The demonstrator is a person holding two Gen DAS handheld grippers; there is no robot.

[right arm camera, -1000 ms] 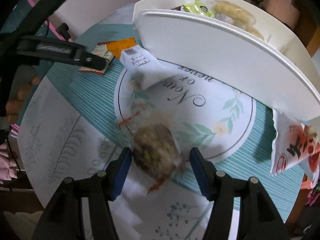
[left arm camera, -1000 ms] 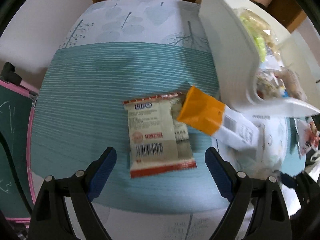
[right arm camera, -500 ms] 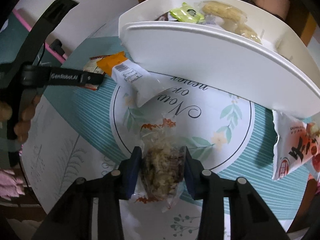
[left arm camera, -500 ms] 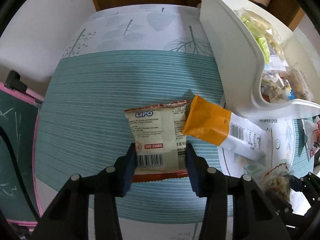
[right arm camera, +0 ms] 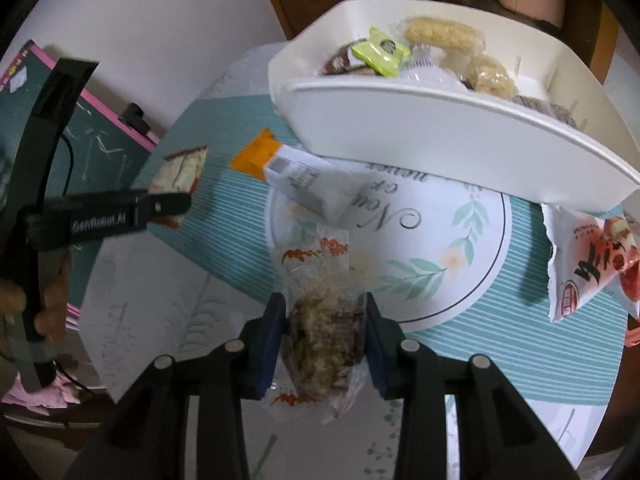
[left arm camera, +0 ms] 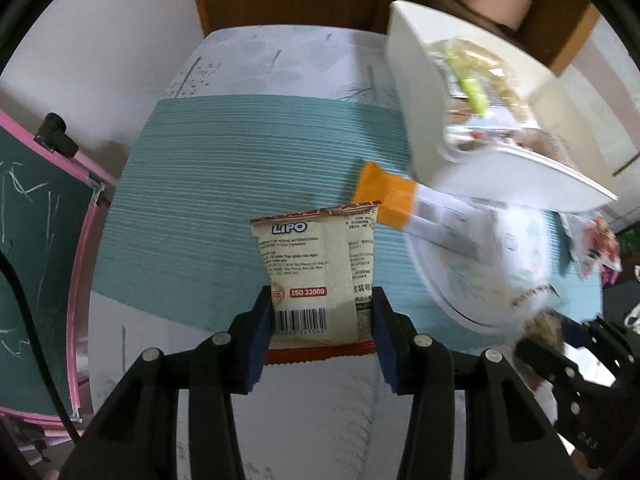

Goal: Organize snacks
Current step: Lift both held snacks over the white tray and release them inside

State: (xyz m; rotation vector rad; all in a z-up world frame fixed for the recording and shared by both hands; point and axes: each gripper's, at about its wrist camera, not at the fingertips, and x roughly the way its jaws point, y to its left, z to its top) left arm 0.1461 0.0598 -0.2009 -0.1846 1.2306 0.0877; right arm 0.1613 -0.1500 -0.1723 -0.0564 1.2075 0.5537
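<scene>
Left tool [left arm camera: 320,320]: blue pads clenched on both side edges of the cream LIPO packet [left arm camera: 316,272]; half a second ago the packet lay flat on the bench, now it is lifted and tilted up.
LIPO packet: flat, crinkly foil pouch with red crimped ends and a barcode; in the right wrist view it shows small behind the left tool [right arm camera: 180,172].
Right tool [right arm camera: 325,332]: pads gripping the clear snack bag [right arm camera: 324,320], as before; the bag has come up off the bench.
Clear snack bag: soft transparent film with red print, stuffed with shredded brown and pale bits.
Bench [right arm camera: 460,236]: cloth with teal ribbed stripes and a white printed circle.
Orange-and-white packet [right arm camera: 296,172]: long glossy pouch lying partly under the tray's edge.
Red-and-white pouch [right arm camera: 588,264]: torn, lying right of the circle.
White tray [right arm camera: 460,140]: smooth curved plastic holding several wrapped snacks, farthest back.
</scene>
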